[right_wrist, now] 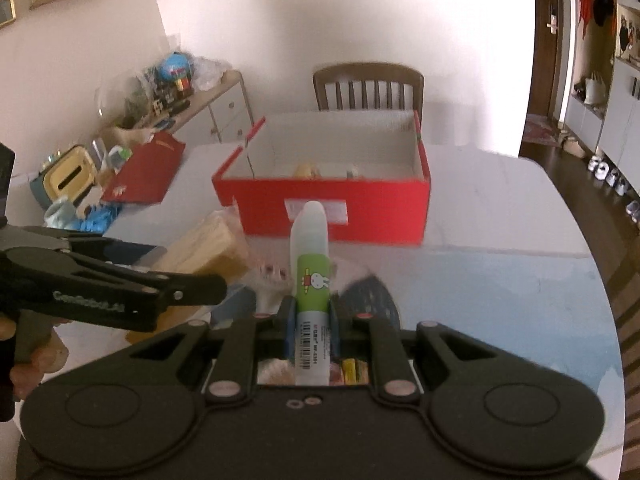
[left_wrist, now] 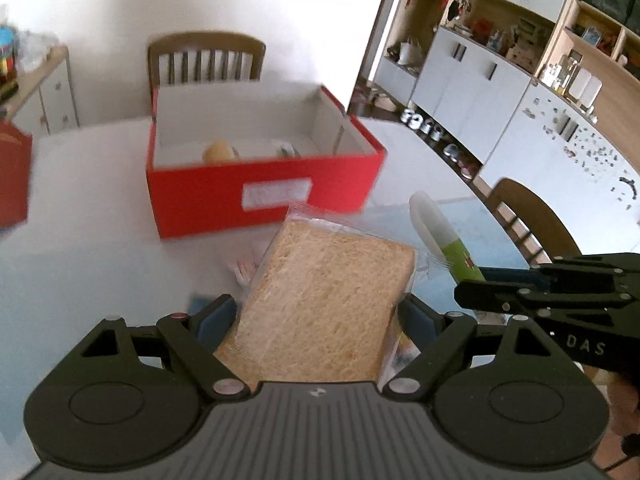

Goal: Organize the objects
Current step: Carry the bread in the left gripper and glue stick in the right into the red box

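White table (right_wrist: 500, 208): left gripper (left_wrist: 316, 312) clamps bagged bread (left_wrist: 328, 300), right gripper (right_wrist: 312, 320) pinches glue stick (right_wrist: 310, 264); you clear near wall of red box (left_wrist: 256, 184) at 12 o'clock, release inside.

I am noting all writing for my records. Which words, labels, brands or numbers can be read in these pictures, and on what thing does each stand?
"DAS": on the right gripper, partial print.
"GenRobot.AI": on the left gripper's arm, slightly blurred.
"MF-5301": likely, on the glue stick beside its barcode; other print too small.
White label on the red box: too blurred to read.
Packaged bread slice: no readable text.
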